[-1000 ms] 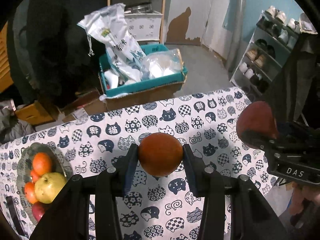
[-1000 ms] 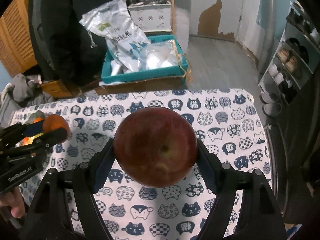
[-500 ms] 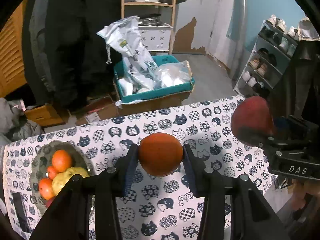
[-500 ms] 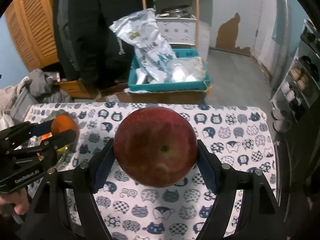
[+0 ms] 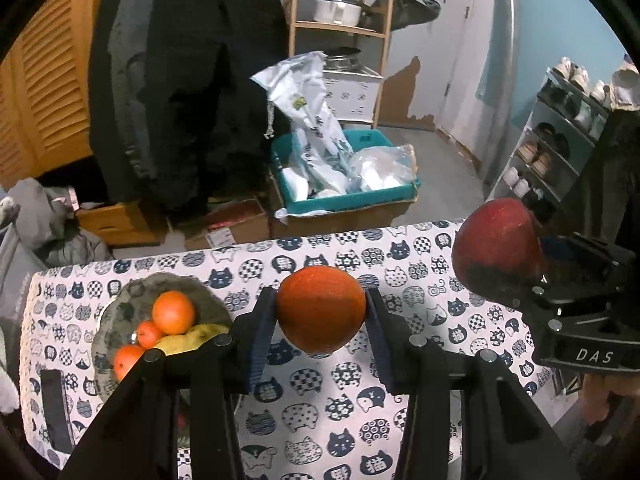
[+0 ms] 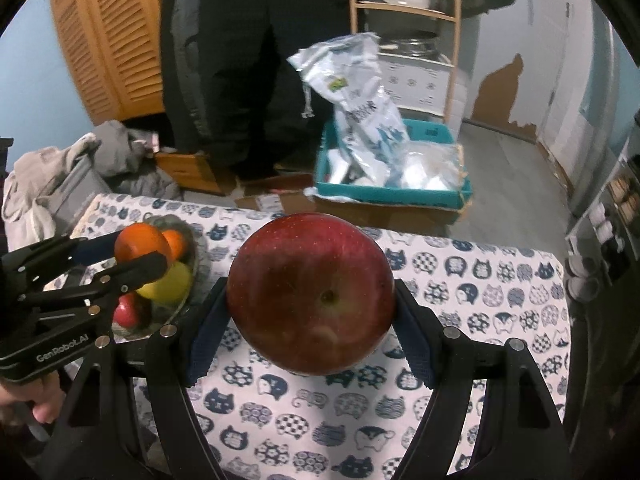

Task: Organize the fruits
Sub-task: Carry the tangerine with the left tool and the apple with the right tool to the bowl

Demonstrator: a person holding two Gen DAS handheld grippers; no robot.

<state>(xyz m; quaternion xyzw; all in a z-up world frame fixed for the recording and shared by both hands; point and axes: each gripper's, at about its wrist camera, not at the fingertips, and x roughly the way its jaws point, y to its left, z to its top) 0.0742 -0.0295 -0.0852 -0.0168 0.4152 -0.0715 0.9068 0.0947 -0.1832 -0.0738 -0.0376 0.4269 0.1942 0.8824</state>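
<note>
My left gripper (image 5: 321, 312) is shut on an orange (image 5: 321, 309) and holds it above the cat-print tablecloth (image 5: 408, 280). It also shows in the right wrist view (image 6: 138, 254), over the bowl. My right gripper (image 6: 311, 300) is shut on a big red apple (image 6: 311, 292), held above the cloth; the apple shows at the right in the left wrist view (image 5: 496, 244). A grey glass fruit bowl (image 5: 132, 292) at the table's left holds oranges (image 5: 173, 312), a yellow fruit (image 5: 192, 340) and a red fruit (image 6: 126, 312).
A dark flat object (image 5: 54, 408) lies on the cloth left of the bowl. Beyond the table's far edge stand a teal box with bags (image 5: 344, 184), a person in black (image 5: 180, 80), a wooden shelf (image 5: 340, 28) and a shoe rack (image 5: 556, 144).
Both grippers have risen and tilted back, still holding their fruit. The bowl and more of the room have come into view; the left gripper now sits nearer over the bowl.
</note>
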